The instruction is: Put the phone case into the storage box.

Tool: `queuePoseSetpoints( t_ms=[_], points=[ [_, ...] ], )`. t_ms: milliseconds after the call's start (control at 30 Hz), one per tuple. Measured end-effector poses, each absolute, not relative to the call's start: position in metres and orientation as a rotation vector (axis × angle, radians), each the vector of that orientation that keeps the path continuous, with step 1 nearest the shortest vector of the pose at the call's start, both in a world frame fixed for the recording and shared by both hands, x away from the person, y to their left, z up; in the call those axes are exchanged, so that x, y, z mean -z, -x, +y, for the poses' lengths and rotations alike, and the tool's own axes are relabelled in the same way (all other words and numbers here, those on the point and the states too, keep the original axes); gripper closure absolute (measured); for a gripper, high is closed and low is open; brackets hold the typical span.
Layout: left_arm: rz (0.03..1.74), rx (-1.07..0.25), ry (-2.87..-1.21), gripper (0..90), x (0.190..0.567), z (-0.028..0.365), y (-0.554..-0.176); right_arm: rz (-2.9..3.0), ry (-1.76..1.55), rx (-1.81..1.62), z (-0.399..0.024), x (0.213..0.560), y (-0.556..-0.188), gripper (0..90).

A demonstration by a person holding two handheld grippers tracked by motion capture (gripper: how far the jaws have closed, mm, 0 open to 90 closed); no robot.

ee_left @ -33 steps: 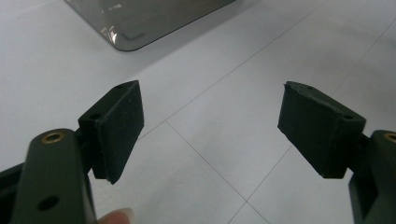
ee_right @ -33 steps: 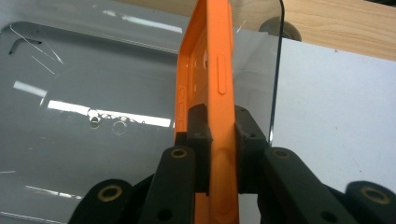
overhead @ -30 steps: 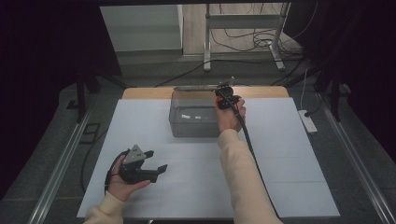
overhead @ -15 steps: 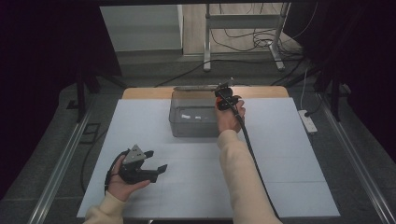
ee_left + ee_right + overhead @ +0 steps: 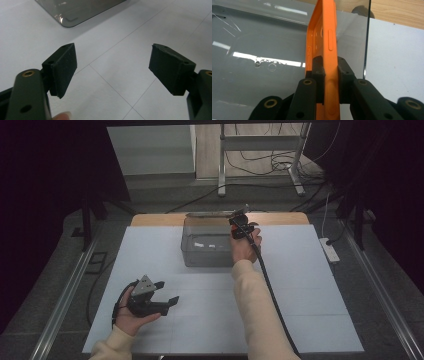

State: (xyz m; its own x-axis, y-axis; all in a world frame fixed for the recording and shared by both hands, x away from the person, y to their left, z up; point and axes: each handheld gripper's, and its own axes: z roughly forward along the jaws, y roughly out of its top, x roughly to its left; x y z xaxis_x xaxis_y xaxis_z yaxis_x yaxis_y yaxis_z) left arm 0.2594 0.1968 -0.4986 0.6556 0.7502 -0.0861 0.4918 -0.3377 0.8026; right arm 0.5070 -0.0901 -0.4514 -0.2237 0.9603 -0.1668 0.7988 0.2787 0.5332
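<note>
We see the right tool (image 5: 329,82) pinching an orange phone case (image 5: 324,45) by its edge, the two black jaws pressed against either face of the thin shell. The case stands on edge in the grip, its long side running away from the jaws, so the side with the button cutouts faces us in the right gripper view. In our judgement it is held this way because a thin, hollow shell offers little else to clamp: gripping across its wall gives the jaws two flat faces to bear on.

In the high view the right tool (image 5: 241,226) hangs at the right end of a smoky, clear plastic box (image 5: 207,247) that sits at the far middle of the white worktop (image 5: 300,285). The right gripper view looks down through the box's wall and rim, with the case just above or at the opening; we cannot tell whether it touches the box. This suggests the case is either going into the box or coming out of it.

The left tool (image 5: 165,292) rests in the left hand near the front left of the worktop, well apart from the box. Its jaws are spread wide with nothing between them, seemingly parked there to leave the box free.
</note>
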Motion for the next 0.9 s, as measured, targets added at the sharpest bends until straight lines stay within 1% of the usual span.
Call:
queuePoseSetpoints(
  t_ms=[900],
  points=[
    [0.966,-0.378,-2.005,22.1,0.4988,0.1974,-0.2593,2.098,-1.568,-0.424,-0.0848,0.4606,-0.5086,79.5]
  ],
)
